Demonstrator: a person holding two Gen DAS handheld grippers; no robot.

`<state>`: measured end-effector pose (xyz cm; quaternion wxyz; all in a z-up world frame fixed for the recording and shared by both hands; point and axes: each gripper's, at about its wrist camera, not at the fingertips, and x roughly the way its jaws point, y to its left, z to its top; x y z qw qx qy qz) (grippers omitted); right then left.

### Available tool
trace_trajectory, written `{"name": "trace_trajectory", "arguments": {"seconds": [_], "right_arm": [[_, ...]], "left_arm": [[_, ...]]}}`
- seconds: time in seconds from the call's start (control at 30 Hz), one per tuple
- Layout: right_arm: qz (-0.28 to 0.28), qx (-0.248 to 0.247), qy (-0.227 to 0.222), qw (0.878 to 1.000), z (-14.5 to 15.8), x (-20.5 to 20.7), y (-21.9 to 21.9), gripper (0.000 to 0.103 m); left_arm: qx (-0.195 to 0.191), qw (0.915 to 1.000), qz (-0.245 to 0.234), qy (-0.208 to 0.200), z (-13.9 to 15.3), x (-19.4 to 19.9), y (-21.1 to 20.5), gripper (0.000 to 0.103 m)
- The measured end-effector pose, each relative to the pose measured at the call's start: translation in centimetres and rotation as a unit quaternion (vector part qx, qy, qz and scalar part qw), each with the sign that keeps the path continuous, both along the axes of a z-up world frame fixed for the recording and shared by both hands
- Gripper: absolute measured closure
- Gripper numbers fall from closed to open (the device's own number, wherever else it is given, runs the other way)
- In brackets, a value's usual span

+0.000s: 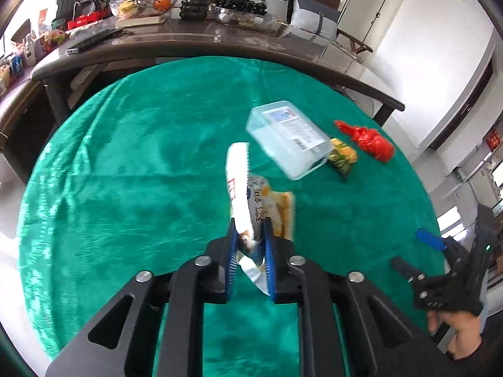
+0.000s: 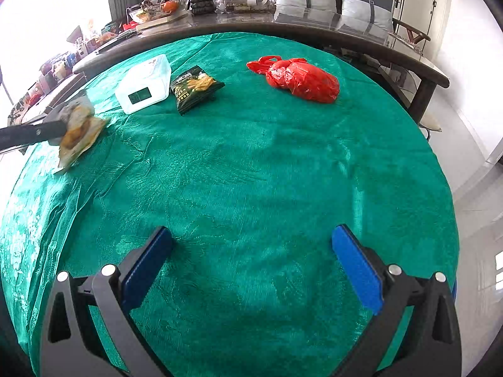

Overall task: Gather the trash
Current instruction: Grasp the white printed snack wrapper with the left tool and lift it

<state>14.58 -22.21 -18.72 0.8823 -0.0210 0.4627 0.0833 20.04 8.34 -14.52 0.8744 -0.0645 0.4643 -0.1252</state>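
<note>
Item: snack wrapper [image 1: 251,201], crumpled, white and yellow print; clamped between the blue pads of the left gripper [image 1: 250,242], lifted clear of the green tablecloth [image 1: 125,157] near the table's left edge. Right gripper [image 2: 251,251]: jaws wide apart, nothing between them, poised over the near edge of the table. Remaining on the cloth toward the far edge: clear plastic box [image 2: 143,83], dark chip bag [image 2: 195,88] just beside it, red plastic bag [image 2: 298,78] well apart to the right. Step in hand, as judged: first piece picked up, carry-off pending. Next move calls for a firm hold on the thin wrapper and a place to drop it; no bin is visible.
</note>
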Motion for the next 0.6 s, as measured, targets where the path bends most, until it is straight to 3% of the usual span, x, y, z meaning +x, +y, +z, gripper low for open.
{"name": "trace_trajectory", "arguments": {"seconds": [0.07, 0.13, 0.23, 0.3, 0.37, 0.47, 0.6], "right_arm": [[0.000, 0.000, 0.000, 1.000, 0.0, 0.0, 0.0, 0.005], [0.000, 0.000, 0.000, 1.000, 0.0, 0.0, 0.0, 0.005], [0.000, 0.000, 0.000, 1.000, 0.0, 0.0, 0.0, 0.005], [0.000, 0.000, 0.000, 1.000, 0.0, 0.0, 0.0, 0.005], [0.000, 0.000, 0.000, 1.000, 0.0, 0.0, 0.0, 0.005], [0.000, 0.000, 0.000, 1.000, 0.0, 0.0, 0.0, 0.005], [-0.001, 0.001, 0.000, 1.000, 0.0, 0.0, -0.1, 0.004]], "left_arm": [[0.025, 0.9995, 0.016, -0.005, 0.0, 0.1, 0.9, 0.056], [0.037, 0.9988, 0.031, -0.011, 0.2, 0.5, 1.3, 0.026], [0.027, 0.9987, 0.019, -0.037, 0.9, 0.6, 1.0, 0.008], [0.004, 0.9991, -0.026, -0.032, 0.8, 1.0, 0.0, 0.005], [0.014, 0.9982, -0.057, -0.013, -0.2, 1.6, -1.4, 0.005], [0.056, 0.9967, -0.059, -0.005, -1.9, 2.2, -2.9, 0.005], [0.060, 0.9967, -0.052, -0.010, -2.6, 2.0, -2.8, 0.005]]}}
